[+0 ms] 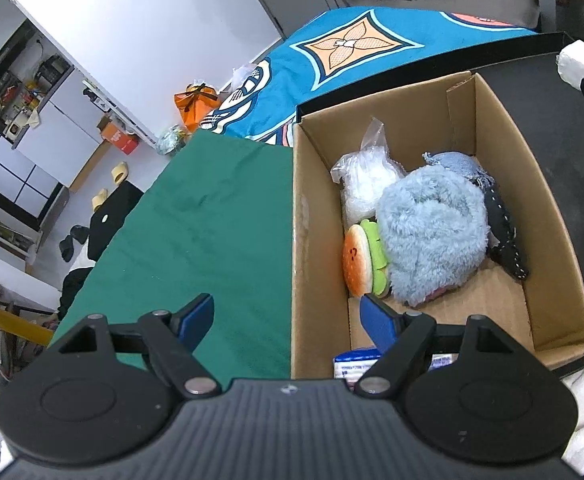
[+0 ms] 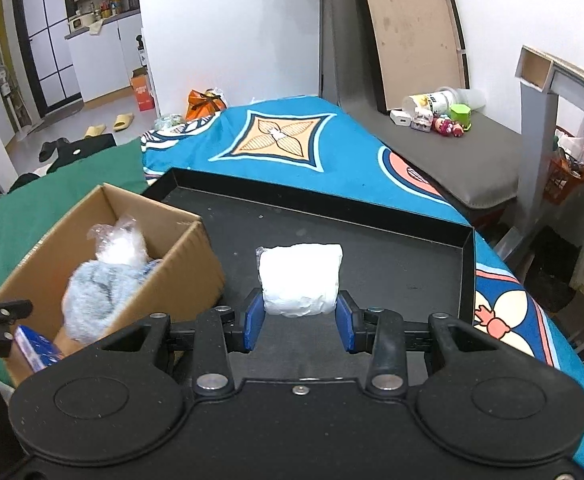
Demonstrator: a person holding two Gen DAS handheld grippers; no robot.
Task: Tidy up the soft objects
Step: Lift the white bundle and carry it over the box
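Observation:
My right gripper (image 2: 299, 322) is shut on a white wrapped soft bundle (image 2: 300, 278), held above the black tray (image 2: 412, 264); the same white bundle (image 1: 580, 65) shows at the far right in the left wrist view. To its left stands a cardboard box (image 2: 196, 256) holding a fluffy blue plush (image 1: 432, 236), a burger plush (image 1: 358, 266), a clear plastic bag (image 1: 366, 184), a dark strap (image 1: 506, 236) and a blue packet (image 1: 356, 364). My left gripper (image 1: 288, 318) is open and empty over the box's (image 1: 320, 240) near left wall.
A green cloth (image 1: 212, 232) lies left of the box. A blue patterned blanket (image 2: 292, 152) spreads beyond the tray. A grey bench (image 2: 452, 152) at the back right carries small toys and cups (image 2: 440, 114). Slippers and a doorway are on the floor far left.

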